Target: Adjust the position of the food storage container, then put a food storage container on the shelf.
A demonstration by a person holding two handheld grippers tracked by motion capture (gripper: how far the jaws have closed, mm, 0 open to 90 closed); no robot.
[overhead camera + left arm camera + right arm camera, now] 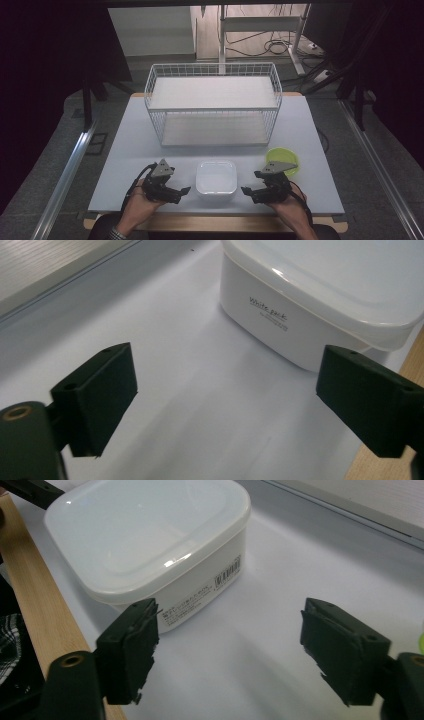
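Both grippers rest low over the near edge of a pale table [305,125], one in each of the person's hands, whose forearms come in from the bottom of the high view. Left gripper [186,190] sits in the left hand [142,197], its jaws aimed rightward toward a white lidded container [215,178]; right gripper [246,190] sits in the right hand [290,200], its jaws aimed leftward at the same box. Each pair of jaws stands spread wide with bare tabletop between them, gripping nothing.

In the left gripper view the container [320,300] lies just ahead of the jaws and apart from them, small printed lettering on its side wall. In the right gripper view the container [150,540] stands close beside one jaw; whether that pad grazes the wall is hard to tell. A barcode label shows on its side.

Behind the box, at the far half of the table, stands a large white wire basket [213,102] with two shelves. A small lime-green bowl [283,159] sits just behind the right gripper, partly covered by its grey plate. A wooden strip edges the table's near side.
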